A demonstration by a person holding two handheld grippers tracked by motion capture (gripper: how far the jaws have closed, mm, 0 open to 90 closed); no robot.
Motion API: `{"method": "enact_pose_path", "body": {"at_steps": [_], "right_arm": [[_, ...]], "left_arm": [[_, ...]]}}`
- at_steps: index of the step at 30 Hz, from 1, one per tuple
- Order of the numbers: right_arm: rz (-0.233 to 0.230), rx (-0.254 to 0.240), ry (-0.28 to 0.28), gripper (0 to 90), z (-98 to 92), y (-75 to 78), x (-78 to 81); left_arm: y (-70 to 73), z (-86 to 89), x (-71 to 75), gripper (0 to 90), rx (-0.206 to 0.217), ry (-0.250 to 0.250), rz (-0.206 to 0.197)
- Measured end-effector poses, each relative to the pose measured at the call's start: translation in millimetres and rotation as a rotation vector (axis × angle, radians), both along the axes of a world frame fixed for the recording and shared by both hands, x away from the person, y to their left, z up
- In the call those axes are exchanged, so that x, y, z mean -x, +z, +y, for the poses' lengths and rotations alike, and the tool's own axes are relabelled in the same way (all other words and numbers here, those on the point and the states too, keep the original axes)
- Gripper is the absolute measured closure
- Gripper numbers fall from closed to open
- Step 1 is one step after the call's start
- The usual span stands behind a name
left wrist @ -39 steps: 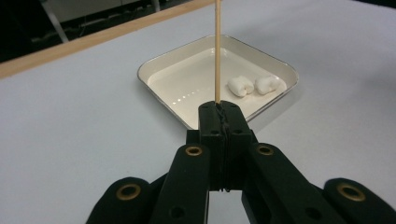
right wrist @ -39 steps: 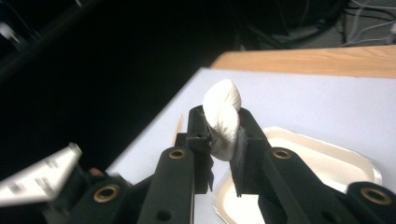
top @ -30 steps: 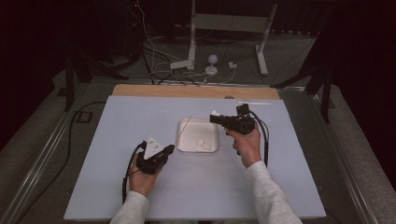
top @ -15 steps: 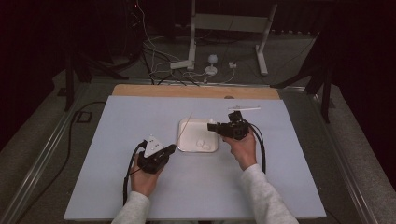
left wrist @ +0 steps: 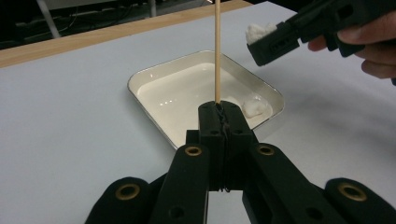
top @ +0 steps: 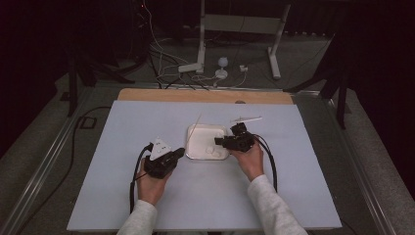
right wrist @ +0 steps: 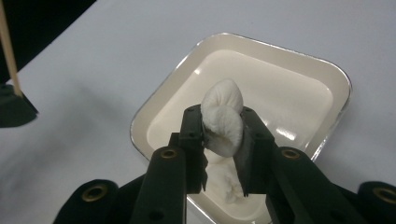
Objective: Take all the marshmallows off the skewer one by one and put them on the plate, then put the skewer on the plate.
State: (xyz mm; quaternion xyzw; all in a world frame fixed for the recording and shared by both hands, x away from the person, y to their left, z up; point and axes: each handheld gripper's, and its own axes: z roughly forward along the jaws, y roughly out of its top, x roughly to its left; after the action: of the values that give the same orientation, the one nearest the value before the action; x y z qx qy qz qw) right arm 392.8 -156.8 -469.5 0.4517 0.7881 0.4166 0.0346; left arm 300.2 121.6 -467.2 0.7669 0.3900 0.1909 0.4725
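My left tongs (left wrist: 219,112) are clamped tight on a wooden skewer (left wrist: 217,46); my right tongs (right wrist: 223,135), jaws just easing apart, pinch a white marshmallow (right wrist: 224,119) over the tray (right wrist: 327,70), another marshmallow (left wrist: 254,106) lying inside it on the desk (top: 122,147).

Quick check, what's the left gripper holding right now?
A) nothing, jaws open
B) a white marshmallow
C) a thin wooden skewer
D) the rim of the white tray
C: in the left gripper view, the left gripper has its jaws pressed together on the wooden skewer, which stands up in front of the white tray; the marshmallow sits in the right gripper.
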Motion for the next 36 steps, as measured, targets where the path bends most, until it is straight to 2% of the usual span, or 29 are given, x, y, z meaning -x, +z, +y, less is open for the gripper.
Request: {"method": "enact_pose_path", "body": {"at_steps": [3,5,7,9,11,13,17,19,26,31,36], "right_arm": [[0.010,0.016,-0.005,74.1,0.4,-3.7,-0.8],[0.023,0.027,-0.011,70.5,0.6,-7.1,-1.5],[0.035,0.039,-0.023,60.0,0.4,-10.8,-2.8],[0.051,0.037,-0.029,43.8,-0.4,-14.3,-4.3],[0.060,0.031,-0.032,37.0,-2.2,-16.2,-5.1],[0.039,0.006,-0.052,27.3,-5.2,-16.1,-3.6],[0.022,-0.014,-0.069,16.2,-10.7,-13.1,-0.4],[0.003,-0.011,-0.080,14.8,-12.3,-10.1,2.6],[-0.046,-0.040,-0.051,9.1,-13.9,-1.5,14.2],[-0.084,-0.031,-0.031,6.0,-12.3,3.9,23.5],[-0.121,-0.050,-0.009,4.1,-15.2,11.3,33.9]], "left_arm": [[1.3,-0.2,-1.6,90.0,0.010,0.004,0.004],[1.8,-1.3,-2.8,90.0,0.008,0.003,0.008],[2.0,-3.0,-4.1,90.0,0.010,0.001,0.013],[2.2,-5.0,-5.3,90.0,0.010,-0.002,0.017],[2.1,-7.1,-6.5,90.0,0.012,-0.001,0.020],[2.2,-8.5,-7.5,90.0,0.014,-0.001,0.023],[2.3,-11.2,-11.6,90.0,0.025,0.007,0.034],[2.6,-12.1,-14.2,90.0,0.034,0.013,0.041],[2.9,-17.6,-22.0,90.0,0.046,0.033,0.061],[1.8,-20.9,-26.3,90.0,0.054,0.044,0.074],[0.1,-22.2,-30.3,90.0,0.078,0.054,0.090]]}}
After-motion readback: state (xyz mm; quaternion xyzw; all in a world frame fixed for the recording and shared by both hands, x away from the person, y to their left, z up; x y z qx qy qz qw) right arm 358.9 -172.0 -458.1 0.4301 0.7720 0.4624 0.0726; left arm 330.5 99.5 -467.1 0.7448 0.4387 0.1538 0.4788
